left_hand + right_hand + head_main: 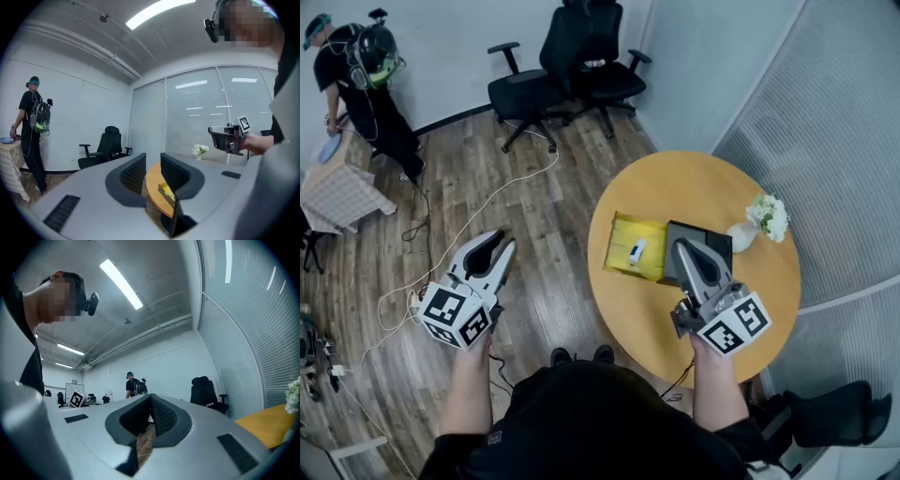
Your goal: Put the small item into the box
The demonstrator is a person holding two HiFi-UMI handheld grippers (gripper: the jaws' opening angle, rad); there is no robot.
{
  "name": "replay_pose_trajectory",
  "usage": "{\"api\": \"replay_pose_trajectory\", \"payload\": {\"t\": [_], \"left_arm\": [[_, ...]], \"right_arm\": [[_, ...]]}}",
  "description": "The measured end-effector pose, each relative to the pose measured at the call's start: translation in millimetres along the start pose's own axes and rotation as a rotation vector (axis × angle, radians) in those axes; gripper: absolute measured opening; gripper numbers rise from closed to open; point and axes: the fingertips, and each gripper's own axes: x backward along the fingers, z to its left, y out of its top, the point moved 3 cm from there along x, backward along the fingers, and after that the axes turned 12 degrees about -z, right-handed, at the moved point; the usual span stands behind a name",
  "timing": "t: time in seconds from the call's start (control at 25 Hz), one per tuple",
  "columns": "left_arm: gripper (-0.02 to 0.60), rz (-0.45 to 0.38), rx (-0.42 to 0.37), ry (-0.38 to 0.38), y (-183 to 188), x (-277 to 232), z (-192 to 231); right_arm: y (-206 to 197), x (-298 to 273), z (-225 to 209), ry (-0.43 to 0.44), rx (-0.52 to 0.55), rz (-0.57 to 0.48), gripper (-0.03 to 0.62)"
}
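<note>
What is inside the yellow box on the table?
Inside the yellow box lies one small white item; nothing else shows. The right gripper covers part of the dark box beside it, so that one's inside cannot be judged.

Left gripper [499, 241] over floor, off the table [675, 178]. Right gripper [681, 246] above black box [717, 244]; small white item [637, 251] lies in yellow box [623, 232].

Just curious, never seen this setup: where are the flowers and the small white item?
flowers [770, 215], head view, on the white blooms.
small white item [636, 251], head view, on its middle.
</note>
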Motion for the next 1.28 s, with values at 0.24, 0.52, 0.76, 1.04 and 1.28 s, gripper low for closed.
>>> {"api": "replay_pose_trajectory", "payload": {"t": [0.24, 0.52, 0.76, 1.04, 1.28], "left_arm": [[0.089, -0.002, 0.005, 0.003, -8.2, -30.7, -4.2], [0.084, -0.002, 0.012, 0.009, -10.4, -52.1, -9.8], [0.084, -0.002, 0.009, 0.0, -11.8, -49.0, -19.5], [0.077, 0.004, 0.004, 0.003, -14.7, -43.1, -22.4], [0.064, 0.001, 0.011, -0.007, -14.6, -43.0, -26.6]], "right_arm": [[1.7, 1.1, -26.8, -0.039, 0.007, -0.012, 0.035], [5.3, -8.3, -33.7, -0.03, 0.034, -0.025, 0.035], [4.6, 0.5, -34.6, -0.036, 0.052, -0.006, 0.035], [2.6, 10.0, -36.1, -0.05, 0.055, 0.009, 0.035], [2.9, 15.3, -36.9, -0.057, 0.054, 0.012, 0.035]]}}
